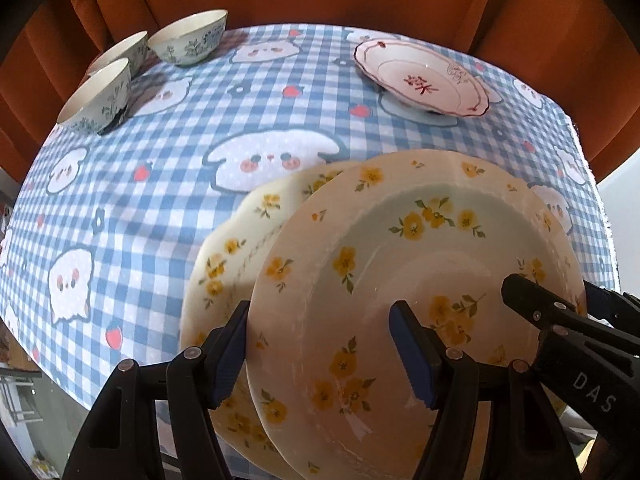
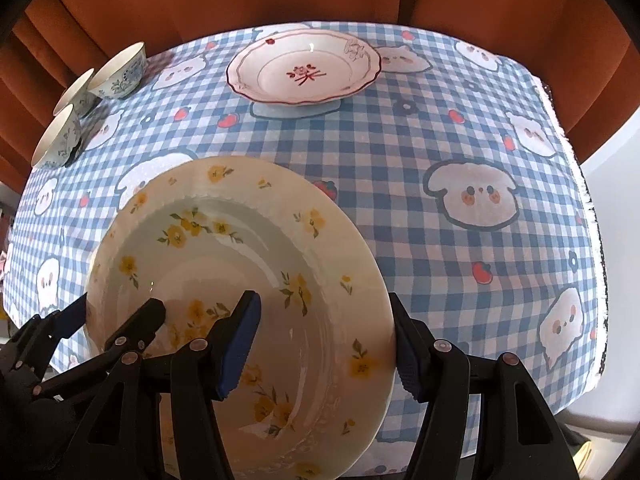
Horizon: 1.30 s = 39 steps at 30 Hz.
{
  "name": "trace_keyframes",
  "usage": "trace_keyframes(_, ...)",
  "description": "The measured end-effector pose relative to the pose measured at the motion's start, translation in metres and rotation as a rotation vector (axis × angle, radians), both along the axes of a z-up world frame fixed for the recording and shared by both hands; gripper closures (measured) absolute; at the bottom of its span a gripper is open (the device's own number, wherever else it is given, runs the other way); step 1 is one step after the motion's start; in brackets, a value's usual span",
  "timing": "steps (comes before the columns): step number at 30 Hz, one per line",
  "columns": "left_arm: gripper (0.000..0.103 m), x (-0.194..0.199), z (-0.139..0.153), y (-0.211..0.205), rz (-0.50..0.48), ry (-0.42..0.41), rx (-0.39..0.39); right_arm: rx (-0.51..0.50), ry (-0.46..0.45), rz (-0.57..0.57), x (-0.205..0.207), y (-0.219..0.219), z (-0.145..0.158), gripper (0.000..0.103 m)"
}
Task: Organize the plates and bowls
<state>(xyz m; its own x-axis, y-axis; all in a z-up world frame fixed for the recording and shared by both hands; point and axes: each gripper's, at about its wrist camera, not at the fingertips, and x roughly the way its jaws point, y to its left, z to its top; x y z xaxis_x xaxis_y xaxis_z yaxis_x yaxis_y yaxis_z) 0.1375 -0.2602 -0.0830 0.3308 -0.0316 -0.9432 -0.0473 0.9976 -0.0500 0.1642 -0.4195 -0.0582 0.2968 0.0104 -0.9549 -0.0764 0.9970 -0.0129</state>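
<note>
Rust curtains framed the checked table as both grippers, left (image 1: 324,350) and right (image 2: 326,346), straddled the raised plate's (image 1: 400,280) rim, seemingly unclamped, apparently to be settled onto its twin (image 1: 236,248).

My yellow-flowered plate (image 1: 420,280) hides most of the second floral plate (image 1: 236,248) beneath; both run off the bottom edge. The rearmost bowl (image 2: 78,88) sits half hidden.
</note>
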Motion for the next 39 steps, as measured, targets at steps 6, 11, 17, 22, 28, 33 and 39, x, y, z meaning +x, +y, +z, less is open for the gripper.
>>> trace_keyframes(6, 0.033, -0.001, -0.009, 0.001, 0.022, 0.015, -0.001, 0.001, 0.022, 0.021, 0.002, 0.001, -0.008, 0.037)
trace_keyframes(11, 0.032, 0.0, -0.018, 0.006, 0.043, 0.032, 0.002, 0.0, 0.028, 0.036, 0.004, 0.007, -0.011, 0.037)
trace_keyframes(17, 0.032, 0.0, -0.02, 0.008, 0.043, 0.027, 0.036, -0.001, 0.05, 0.056, 0.005, 0.014, -0.02, 0.038)
trace_keyframes(22, 0.032, -0.001, -0.02, 0.007, 0.035, 0.016, 0.055, 0.005, 0.044, 0.047, 0.005, 0.014, -0.022, 0.039)
trace_keyframes(28, 0.026, -0.002, -0.021, 0.004, 0.018, 0.005, 0.081, 0.002, 0.029, 0.038, 0.0, 0.007, -0.02, 0.057)
trace_keyframes(33, 0.022, -0.002, -0.018, -0.002, -0.01, -0.004, 0.125, -0.025, 0.017, 0.039, -0.005, 0.007, -0.013, 0.063)
trace_keyframes(39, 0.018, -0.006, -0.002, 0.007, -0.009, -0.057, 0.146, -0.051, 0.008, 0.056, -0.007, 0.01, -0.01, 0.065)
